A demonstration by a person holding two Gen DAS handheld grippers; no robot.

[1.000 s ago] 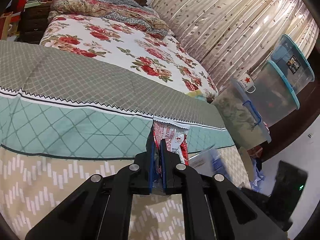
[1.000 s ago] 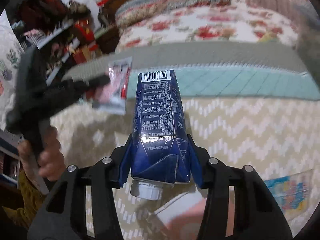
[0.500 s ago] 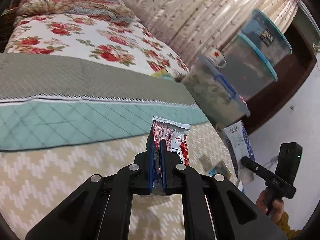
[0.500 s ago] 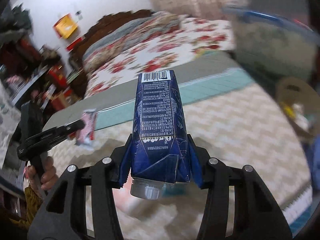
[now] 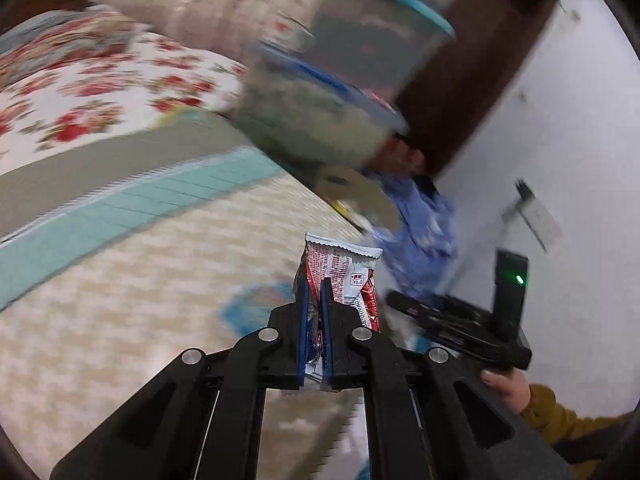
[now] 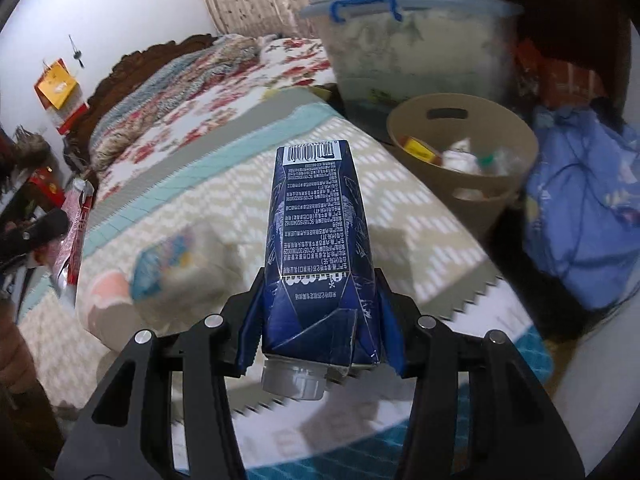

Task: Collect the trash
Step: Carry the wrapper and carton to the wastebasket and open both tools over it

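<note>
My left gripper is shut on a red and white snack wrapper and holds it above the bed's foot end. My right gripper is shut on a dark blue drink carton, cap end toward the camera. A beige bin with trash inside stands on the floor past the bed's corner; it shows blurred in the left wrist view. The left gripper and its wrapper show at the left edge of the right wrist view. The right gripper shows at the right of the left wrist view.
A colourful wrapper and a pink and white item lie on the zigzag blanket. Clear storage tubs stand behind the bin. A blue bag lies right of it, by the white wall.
Both grippers have swung right, away from the bed head toward the bed's corner. The bin and tubs have come into fuller view. Both grips are unchanged.
</note>
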